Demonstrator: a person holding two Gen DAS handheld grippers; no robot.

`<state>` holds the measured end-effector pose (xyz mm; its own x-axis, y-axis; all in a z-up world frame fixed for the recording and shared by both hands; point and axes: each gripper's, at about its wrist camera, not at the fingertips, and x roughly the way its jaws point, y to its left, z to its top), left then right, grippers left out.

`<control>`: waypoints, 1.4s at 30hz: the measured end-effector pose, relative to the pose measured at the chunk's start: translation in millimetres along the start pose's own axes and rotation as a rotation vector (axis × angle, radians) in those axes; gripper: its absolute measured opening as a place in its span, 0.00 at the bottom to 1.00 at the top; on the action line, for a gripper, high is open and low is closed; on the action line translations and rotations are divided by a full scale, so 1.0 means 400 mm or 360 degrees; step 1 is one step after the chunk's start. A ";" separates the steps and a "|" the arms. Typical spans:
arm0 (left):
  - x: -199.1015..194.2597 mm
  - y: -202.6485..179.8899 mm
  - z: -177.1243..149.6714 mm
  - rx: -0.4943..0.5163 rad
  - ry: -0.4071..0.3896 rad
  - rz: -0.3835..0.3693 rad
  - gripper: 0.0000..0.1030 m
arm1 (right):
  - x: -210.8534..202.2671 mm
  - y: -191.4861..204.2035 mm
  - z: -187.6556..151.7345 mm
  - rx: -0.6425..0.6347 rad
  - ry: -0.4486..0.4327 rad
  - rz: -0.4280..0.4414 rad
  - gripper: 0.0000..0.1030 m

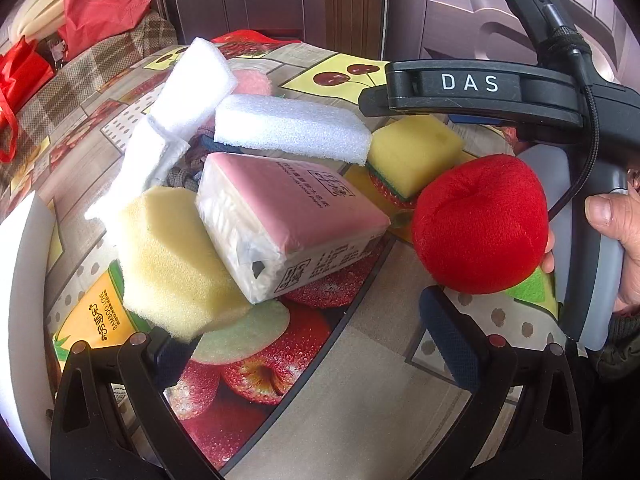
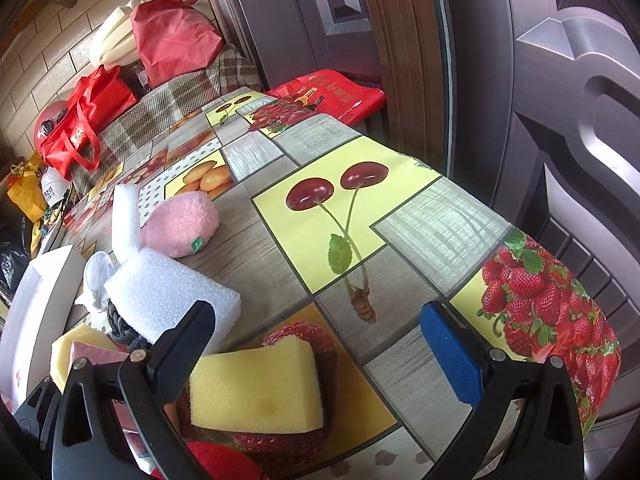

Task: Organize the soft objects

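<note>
A pile of soft things lies on the fruit-print table: a pink tissue pack, a pale yellow sponge, two white foam blocks, a yellow-green sponge and a pink plush. A red plush apple lies to the right. My left gripper is open just before the pile, its left finger by the pale sponge. My right gripper is open above the yellow-green sponge; its body shows in the left wrist view.
A white box stands left of the pile. Red bags and a checked cloth lie at the table's far end. A brown door is close on the right, past the table edge.
</note>
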<state>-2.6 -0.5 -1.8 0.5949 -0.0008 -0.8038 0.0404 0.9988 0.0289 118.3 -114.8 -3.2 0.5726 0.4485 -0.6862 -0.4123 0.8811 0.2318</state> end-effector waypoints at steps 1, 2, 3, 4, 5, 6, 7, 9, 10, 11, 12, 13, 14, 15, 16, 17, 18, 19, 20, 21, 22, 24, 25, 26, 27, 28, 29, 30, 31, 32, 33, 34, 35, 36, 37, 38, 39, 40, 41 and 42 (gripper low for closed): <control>0.000 0.001 0.001 0.0000 0.0000 0.0000 0.99 | 0.000 0.000 -0.001 0.0000 -0.0001 0.0000 1.00; 0.000 0.000 0.000 0.0000 0.0000 0.0000 0.99 | -0.001 -0.002 -0.002 0.0002 -0.0001 0.0002 1.00; 0.000 0.000 0.000 0.0000 0.0000 0.0000 0.99 | 0.000 0.001 -0.001 0.0002 0.0000 0.0001 1.00; 0.000 0.001 0.001 0.0000 0.0000 0.0000 0.99 | -0.001 0.001 0.000 0.0003 0.0000 0.0002 1.00; 0.000 0.001 0.001 0.0000 0.0000 0.0000 0.99 | -0.001 0.001 0.000 0.0003 0.0000 0.0002 1.00; 0.000 0.000 0.000 0.0000 0.0000 0.0000 0.99 | -0.001 0.001 0.000 0.0002 0.0000 0.0002 1.00; 0.000 0.001 0.001 0.0000 0.0000 0.0000 0.99 | -0.001 0.000 0.000 0.0002 0.0000 0.0002 1.00; 0.000 0.001 0.001 0.0000 0.0000 0.0000 0.99 | -0.001 0.001 0.000 0.0004 -0.0001 0.0002 1.00; 0.000 0.001 0.001 0.0000 0.0000 0.0000 0.99 | -0.001 0.002 0.001 0.0005 -0.0001 0.0004 1.00; 0.000 0.000 0.000 0.0000 0.0000 0.0000 0.99 | -0.001 0.002 0.000 0.0005 0.0000 0.0004 1.00; 0.000 0.001 0.000 0.0000 0.0000 0.0000 0.99 | -0.001 0.001 0.000 0.0003 0.0000 0.0002 1.00; 0.000 0.001 0.001 0.0000 0.0000 0.0000 0.99 | -0.001 0.000 0.000 0.0003 0.0001 0.0002 1.00; 0.000 0.001 0.001 0.0000 0.0000 0.0000 0.99 | -0.001 0.001 -0.001 0.0001 0.0002 0.0000 1.00; 0.000 0.001 0.001 0.0000 0.0000 0.0000 0.99 | -0.001 0.004 0.001 0.0002 0.0003 -0.0001 1.00; 0.000 0.001 0.001 0.0000 0.0000 0.0000 0.99 | -0.001 0.004 0.001 0.0002 0.0002 0.0000 1.00; 0.000 0.001 0.001 0.0000 0.0000 0.0000 0.99 | -0.001 0.004 0.001 0.0003 0.0002 -0.0001 1.00; 0.000 0.001 0.001 0.0000 0.0000 0.0000 1.00 | 0.000 0.003 0.001 0.0003 0.0002 -0.0001 1.00; 0.000 0.001 0.001 0.0000 -0.0001 0.0000 0.99 | 0.000 0.005 0.001 0.0004 0.0001 -0.0002 1.00; 0.000 0.001 0.000 0.0000 0.0000 0.0000 0.99 | 0.000 0.005 0.001 0.0004 0.0000 -0.0002 1.00; 0.001 0.001 0.002 0.0000 0.0001 -0.0001 0.99 | 0.000 0.004 0.001 0.0004 0.0001 -0.0001 1.00; 0.001 0.001 0.003 0.0000 0.0001 0.0000 0.99 | 0.000 0.004 0.001 0.0004 0.0001 0.0000 1.00; 0.001 0.001 0.003 0.0000 0.0001 0.0000 0.99 | 0.000 0.004 0.000 0.0004 0.0001 -0.0001 1.00; 0.001 0.001 0.003 0.0000 0.0001 -0.0001 0.99 | 0.000 0.004 0.000 0.0003 0.0002 -0.0002 1.00; 0.001 0.001 0.003 0.0000 0.0002 -0.0001 0.99 | 0.000 0.005 0.000 0.0001 0.0004 -0.0003 1.00; 0.001 0.001 0.003 0.0000 0.0001 0.0000 0.99 | -0.001 0.004 0.000 -0.0001 0.0004 -0.0003 1.00; 0.001 0.001 0.003 0.0000 0.0001 -0.0001 0.99 | -0.002 0.005 0.000 -0.0002 0.0004 -0.0003 1.00; 0.001 0.001 0.003 0.0000 0.0001 0.0000 0.99 | -0.001 0.005 0.000 0.0000 0.0004 -0.0001 1.00; 0.001 0.001 0.003 0.0000 0.0001 -0.0001 0.99 | -0.001 0.005 0.000 0.0001 0.0004 0.0000 1.00; 0.001 0.001 0.003 0.0000 0.0001 0.0000 0.99 | -0.001 0.006 0.000 0.0001 0.0004 0.0001 1.00; 0.001 0.001 0.003 0.0000 0.0001 -0.0001 0.99 | -0.001 0.007 0.000 0.0000 0.0004 0.0000 1.00; 0.002 0.001 0.002 0.0000 0.0001 0.0000 0.99 | -0.001 0.005 0.000 0.0000 0.0003 0.0000 1.00; 0.001 0.001 0.002 0.0000 0.0001 0.0000 0.99 | -0.001 0.005 0.000 0.0001 0.0003 0.0002 1.00; 0.001 0.001 0.003 0.0000 0.0001 0.0001 0.99 | -0.001 0.004 0.000 0.0002 0.0004 0.0003 1.00; 0.001 0.001 0.002 0.0001 0.0001 0.0001 0.99 | -0.001 0.004 0.000 0.0001 0.0003 0.0003 1.00; 0.001 0.001 0.002 -0.0001 0.0001 -0.0001 0.99 | -0.001 0.004 0.000 0.0001 0.0003 0.0004 1.00; 0.001 0.001 0.003 0.0000 0.0001 0.0000 0.99 | -0.001 0.005 0.000 0.0000 0.0003 0.0003 1.00; 0.001 0.001 0.003 0.0001 0.0002 0.0000 0.99 | -0.001 0.004 0.000 0.0001 0.0003 0.0003 1.00; 0.001 0.001 0.002 0.0000 0.0001 0.0000 0.99 | -0.001 0.004 0.000 0.0002 0.0003 0.0005 1.00; 0.001 0.001 0.003 0.0000 0.0002 0.0000 0.99 | -0.001 0.004 0.000 0.0004 0.0002 0.0008 1.00; 0.002 0.001 0.002 0.0000 0.0002 0.0001 0.99 | 0.000 0.004 0.000 0.0006 0.0003 0.0011 1.00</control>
<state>-1.5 -0.1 -1.7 0.5939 -0.0003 -0.8046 0.0404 0.9987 0.0294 117.4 -113.3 -2.9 0.5686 0.4544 -0.6858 -0.4137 0.8785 0.2391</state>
